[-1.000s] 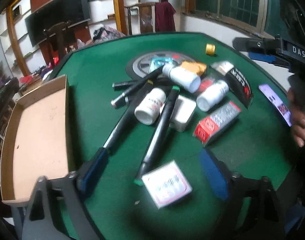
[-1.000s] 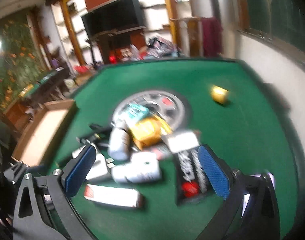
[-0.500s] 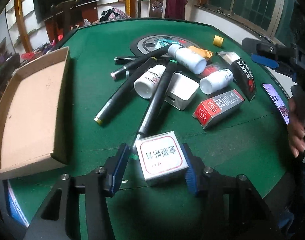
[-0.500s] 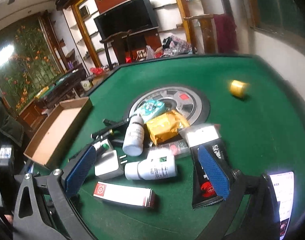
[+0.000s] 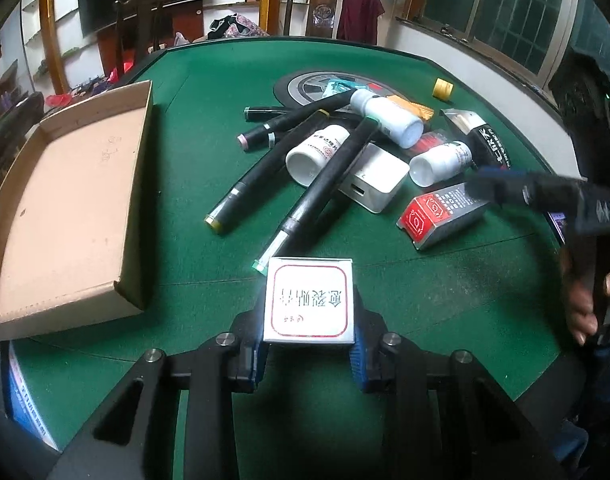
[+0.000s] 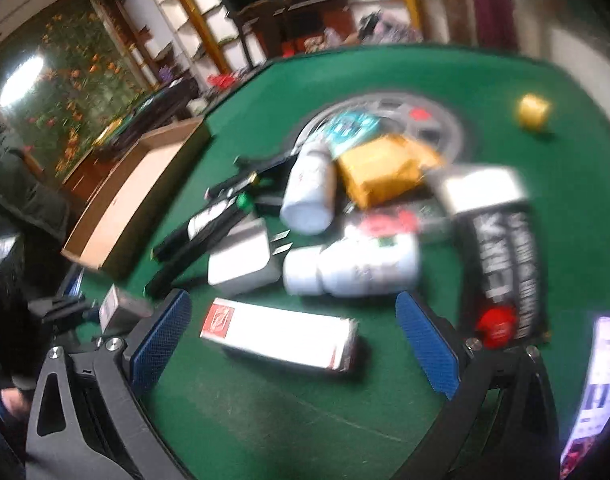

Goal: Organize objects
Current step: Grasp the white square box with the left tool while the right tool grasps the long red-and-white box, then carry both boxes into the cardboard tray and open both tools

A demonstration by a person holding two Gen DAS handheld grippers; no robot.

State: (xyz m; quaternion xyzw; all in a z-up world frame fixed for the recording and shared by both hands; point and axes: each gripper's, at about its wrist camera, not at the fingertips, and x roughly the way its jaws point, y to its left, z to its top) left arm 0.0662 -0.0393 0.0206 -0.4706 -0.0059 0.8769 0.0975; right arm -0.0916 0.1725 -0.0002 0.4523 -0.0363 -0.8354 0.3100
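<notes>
A small white box (image 5: 308, 300) with a red-bordered label sits on the green table between the blue pads of my left gripper (image 5: 309, 344). The jaws are closing and both pads touch its sides. An empty cardboard tray (image 5: 65, 200) lies to its left. My right gripper (image 6: 293, 346) is open and hangs low over a long red-and-white box (image 6: 281, 336), which lies between its blue pads (image 6: 161, 344) without touching them. In the left wrist view that gripper appears blurred at the right, above the same red box (image 5: 441, 216).
A pile fills the table's middle: black markers (image 5: 265, 168), white bottles (image 5: 317, 154), a white charger (image 5: 375, 184), a black tube (image 5: 485, 140) and an orange packet (image 6: 385, 168). A yellow roll (image 5: 442, 88) stands farther back. A lit phone (image 6: 601, 384) lies at the right edge.
My left gripper's jaws closed in from wide apart onto the white box. The right gripper sank toward the red-and-white box, which now looks larger between its pads.
</notes>
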